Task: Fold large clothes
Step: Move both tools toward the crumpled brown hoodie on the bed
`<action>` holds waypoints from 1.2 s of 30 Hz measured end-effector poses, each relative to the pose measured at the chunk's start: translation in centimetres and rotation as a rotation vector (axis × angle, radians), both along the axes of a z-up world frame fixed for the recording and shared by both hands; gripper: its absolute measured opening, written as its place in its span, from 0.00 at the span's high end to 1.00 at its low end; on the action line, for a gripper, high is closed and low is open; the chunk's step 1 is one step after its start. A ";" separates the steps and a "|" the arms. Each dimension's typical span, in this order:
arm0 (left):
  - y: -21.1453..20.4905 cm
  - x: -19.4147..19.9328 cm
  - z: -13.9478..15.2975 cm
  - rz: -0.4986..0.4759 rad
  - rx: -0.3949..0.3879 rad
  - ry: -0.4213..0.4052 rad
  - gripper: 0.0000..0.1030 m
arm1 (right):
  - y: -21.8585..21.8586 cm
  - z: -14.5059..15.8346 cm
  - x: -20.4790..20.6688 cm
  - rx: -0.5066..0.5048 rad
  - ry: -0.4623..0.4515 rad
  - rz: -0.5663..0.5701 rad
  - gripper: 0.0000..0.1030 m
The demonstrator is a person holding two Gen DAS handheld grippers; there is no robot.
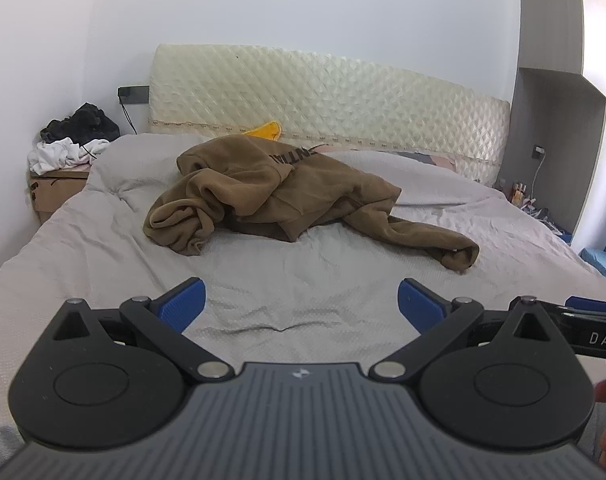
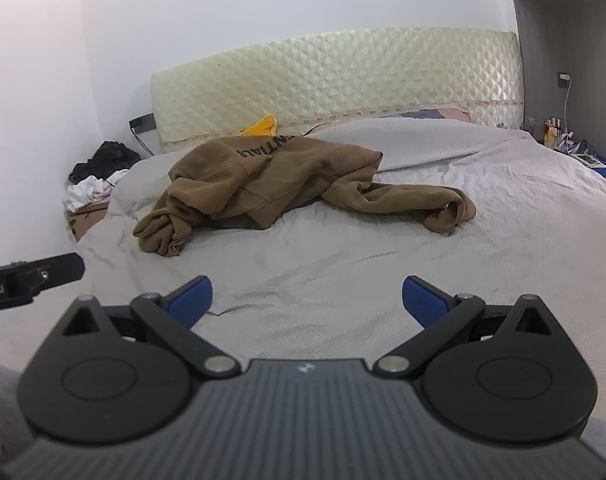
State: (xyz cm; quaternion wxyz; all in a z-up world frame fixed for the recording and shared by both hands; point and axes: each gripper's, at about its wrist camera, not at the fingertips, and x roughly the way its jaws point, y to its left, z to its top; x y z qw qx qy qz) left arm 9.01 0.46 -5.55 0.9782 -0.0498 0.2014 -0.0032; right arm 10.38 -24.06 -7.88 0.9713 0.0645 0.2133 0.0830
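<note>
Brown sweatshirt (image 1: 279, 192) lies crumpled well beyond both grippers' parted fingers (image 1: 183, 304).

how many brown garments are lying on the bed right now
1: a crumpled brown fleece hoodie with black lettering lies mid-bed on the grey bedspread, one sleeve trailing right. Its bunched folds could hide something underneath.

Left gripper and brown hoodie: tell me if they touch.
Apart. The left wrist view shows bare grey bedcover between the open left gripper and the brown hoodie.
</note>
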 end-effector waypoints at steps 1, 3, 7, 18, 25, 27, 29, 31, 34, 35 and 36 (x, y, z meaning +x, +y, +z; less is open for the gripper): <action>0.0 0.1 -0.1 0.000 0.000 0.002 0.00 | 0.0 0.0 0.2 0.001 0.005 0.000 0.00; 0.1 0.2 -0.2 -0.001 0.002 0.003 0.00 | 0.1 -0.1 0.3 0.000 0.008 0.000 0.00; 0.1 0.3 0.0 -0.007 -0.009 0.005 0.00 | 0.1 0.1 0.4 -0.007 0.004 -0.001 0.00; 0.3 0.2 0.3 -0.009 -0.013 0.001 0.00 | 0.2 0.0 0.4 -0.009 0.005 -0.019 0.00; 0.3 0.1 0.3 -0.002 -0.016 0.001 0.00 | 0.3 -0.1 0.3 -0.007 0.004 -0.018 0.00; 0.4 0.1 0.2 -0.002 -0.017 0.004 0.00 | 0.3 -0.1 0.3 -0.007 0.005 -0.020 0.00; 0.4 0.1 0.2 -0.001 -0.016 0.003 0.00 | 0.3 -0.2 0.3 -0.006 0.005 -0.017 0.00; 0.5 0.2 0.2 0.000 -0.018 0.004 0.00 | 0.3 -0.2 0.3 -0.006 0.003 -0.018 0.00; 0.5 0.2 0.2 0.002 -0.020 0.004 0.00 | 0.3 -0.2 0.4 -0.006 0.008 -0.016 0.00; 0.5 0.2 0.1 0.003 -0.020 0.004 0.00 | 0.3 -0.3 0.5 -0.005 0.010 -0.017 0.00; 0.5 0.2 0.1 0.004 -0.021 0.003 0.00 | 0.3 -0.3 0.5 -0.005 0.011 -0.018 0.00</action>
